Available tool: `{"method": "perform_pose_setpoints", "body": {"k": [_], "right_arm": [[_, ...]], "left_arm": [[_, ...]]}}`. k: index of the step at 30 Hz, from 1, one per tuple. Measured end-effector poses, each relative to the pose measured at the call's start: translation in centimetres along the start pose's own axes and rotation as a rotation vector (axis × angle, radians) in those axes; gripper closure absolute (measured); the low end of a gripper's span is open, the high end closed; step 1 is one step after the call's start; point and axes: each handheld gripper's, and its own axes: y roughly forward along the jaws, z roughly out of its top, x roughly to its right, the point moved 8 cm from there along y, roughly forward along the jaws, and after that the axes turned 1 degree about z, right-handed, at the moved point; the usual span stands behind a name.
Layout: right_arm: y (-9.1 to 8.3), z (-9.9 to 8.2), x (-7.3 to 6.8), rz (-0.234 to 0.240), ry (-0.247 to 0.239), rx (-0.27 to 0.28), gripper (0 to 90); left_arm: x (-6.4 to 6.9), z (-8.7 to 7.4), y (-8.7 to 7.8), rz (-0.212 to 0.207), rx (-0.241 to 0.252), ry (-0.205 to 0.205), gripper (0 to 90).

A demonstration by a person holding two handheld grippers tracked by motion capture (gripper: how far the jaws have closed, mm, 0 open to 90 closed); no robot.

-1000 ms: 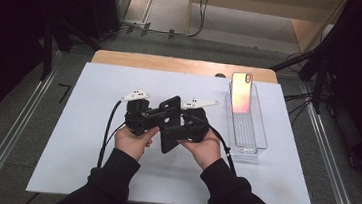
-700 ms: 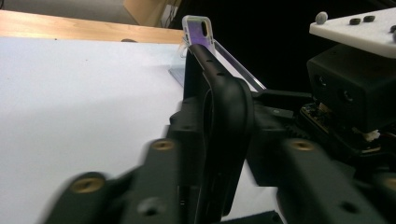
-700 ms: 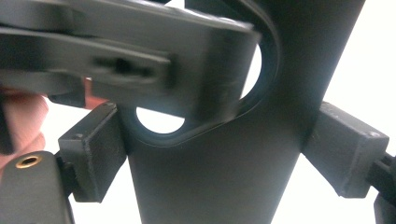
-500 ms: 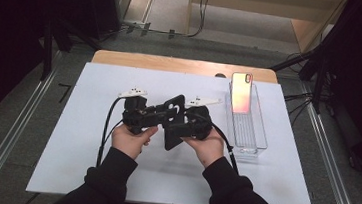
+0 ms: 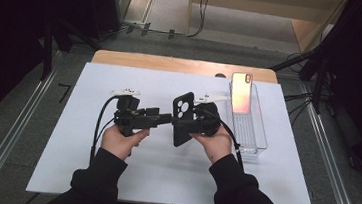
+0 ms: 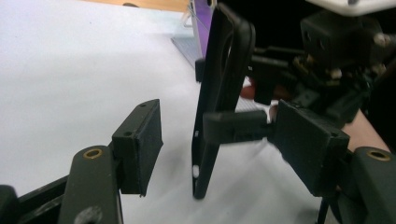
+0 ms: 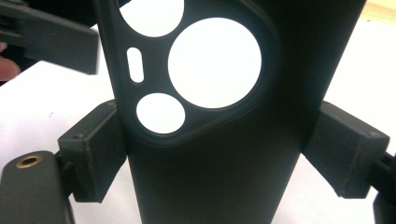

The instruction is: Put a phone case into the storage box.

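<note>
A black phone case (image 5: pixel 182 118) with round camera cut-outs stands upright above the white mat, between the two hands. My right gripper (image 5: pixel 187 122) is shut on it; in the right gripper view both pads (image 7: pixel 95 154) press on the long edges of the case (image 7: pixel 210 177). My left gripper (image 5: pixel 166 117) has just been opening its jaws. In the left gripper view they stand wide on either side of the case (image 6: pixel 222 79), whose edge is between them, and the pads (image 6: pixel 142 144) do not touch it.
A phone (image 5: pixel 241 92) with a pinkish screen leans in a clear plastic tray (image 5: pixel 256 137) at the right of the white mat (image 5: pixel 112 170). A wooden table edge (image 5: pixel 172 64) lies behind. Cables trail from both grippers toward the person.
The left gripper's jaws have opened off the case. The right hand has shifted a little to the right with the case, which now stands more upright.
</note>
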Motion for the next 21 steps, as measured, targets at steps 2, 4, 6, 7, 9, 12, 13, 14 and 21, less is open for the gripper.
{"method": "perform_pose_setpoints", "body": {"k": [2,4,6,7,9,12,13,14,21], "right_arm": [[-0.3,0.1,0.2,0.005,0.003,0.002,11.4],[-0.6,0.3,0.4,0.004,0.000,0.003,11.4],[-0.9,0.5,0.6,0.005,-0.003,0.004,11.4],[-1.1,0.6,0.6,0.010,-0.002,0.003,11.4],[-1.4,0.8,0.7,0.018,-0.004,0.006,11.4],[-1.9,1.1,0.8,0.028,-0.018,0.004,11.5],[-2.1,1.2,0.8,0.031,-0.022,0.005,11.4],[-2.3,1.3,0.9,0.036,-0.023,0.004,11.4],[-3.6,2.1,1.2,0.061,-0.039,0.011,11.4]], "left_arm": [[0.0,-0.4,-0.3,-0.005,-0.019,0.009,31.9],[0.0,-0.8,-0.4,-0.014,-0.036,0.019,30.1],[-0.2,-1.3,-0.5,-0.024,-0.051,0.023,30.1],[-0.4,-1.6,-0.5,-0.029,-0.063,0.025,30.1],[-0.7,-2.2,-0.5,-0.034,-0.098,0.025,30.1],[-1.2,-3.1,-0.4,-0.024,-0.135,0.049,30.1],[-1.4,-3.3,-0.4,-0.008,-0.135,0.058,30.1],[-1.5,-3.6,-0.4,-0.005,-0.147,0.063,30.1],[-1.8,-5.2,-0.6,-0.026,-0.231,0.086,30.1]]}}
